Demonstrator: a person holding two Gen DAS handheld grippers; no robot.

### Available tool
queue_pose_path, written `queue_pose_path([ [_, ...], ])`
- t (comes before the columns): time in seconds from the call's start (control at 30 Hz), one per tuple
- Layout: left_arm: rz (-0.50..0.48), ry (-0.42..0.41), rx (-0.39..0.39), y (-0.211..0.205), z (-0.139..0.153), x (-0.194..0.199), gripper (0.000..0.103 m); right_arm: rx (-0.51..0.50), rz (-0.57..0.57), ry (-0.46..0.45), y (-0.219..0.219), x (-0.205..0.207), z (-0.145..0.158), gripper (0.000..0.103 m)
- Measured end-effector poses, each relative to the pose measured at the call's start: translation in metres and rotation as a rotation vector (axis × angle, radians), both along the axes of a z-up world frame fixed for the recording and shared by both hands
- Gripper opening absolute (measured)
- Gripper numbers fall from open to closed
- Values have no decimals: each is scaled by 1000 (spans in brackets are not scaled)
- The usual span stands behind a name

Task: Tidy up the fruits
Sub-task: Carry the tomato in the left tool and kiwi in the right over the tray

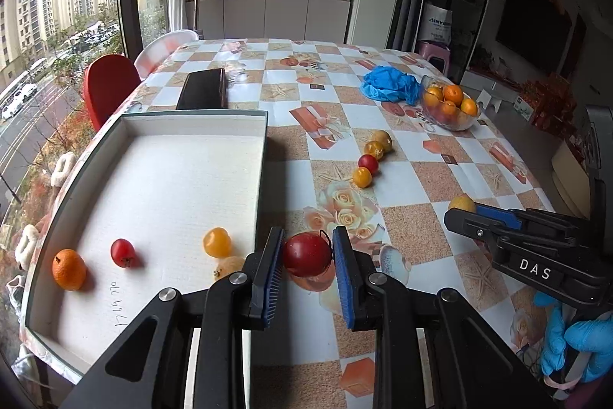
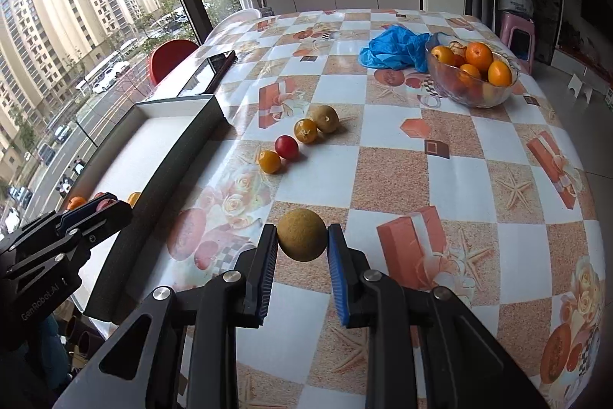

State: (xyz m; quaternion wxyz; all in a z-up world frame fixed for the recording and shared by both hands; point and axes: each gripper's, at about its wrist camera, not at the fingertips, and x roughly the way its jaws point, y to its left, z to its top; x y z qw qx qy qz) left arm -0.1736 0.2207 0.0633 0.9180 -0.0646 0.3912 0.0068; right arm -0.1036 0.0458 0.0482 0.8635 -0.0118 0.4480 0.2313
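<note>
Nearest the desk's front edge, both grippers were loaded: the left gripper (image 1: 307, 255) had its jaws clamped on a dark red fruit (image 1: 306, 253), held just outside the right wall of the white tray (image 1: 264, 156), and the right gripper (image 2: 302, 242) had its jaws clamped on a round, dull tan fruit (image 2: 302, 234) above the patterned desk (image 2: 440, 179), off to the tray's right. To my eye the step in hand was carrying both fruits to the tray, and doing it well meant lifting the red one clear of that raised wall before crossing it, since a low pass looked likely to knock the fruit from the blue pads. Inside the tray an orange (image 1: 69, 269), a small red fruit (image 1: 122, 252) and a yellow one (image 1: 217, 242) lay spaced in a loose row, with a pale fruit (image 1: 229, 266) close by the yellow; I would set the newcomers down in bare spots and let go low, as round fruit rolls. Further out, four small fruits (image 2: 297, 140) waited in a line on the desk, and beyond them a glass bowl (image 2: 440, 79) held more oranges beside a crumpled blue bag (image 2: 390, 50).
</note>
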Motion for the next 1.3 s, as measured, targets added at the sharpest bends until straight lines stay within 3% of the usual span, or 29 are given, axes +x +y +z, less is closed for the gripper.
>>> queue_pose_path([
  [0.7, 141, -28, 3, 80, -1, -3, 27, -40, 199, -44, 117, -4, 23, 29],
  [1.3, 214, 1, 10, 125, -19, 9, 27, -41, 289, -24, 184, 8, 18, 28],
])
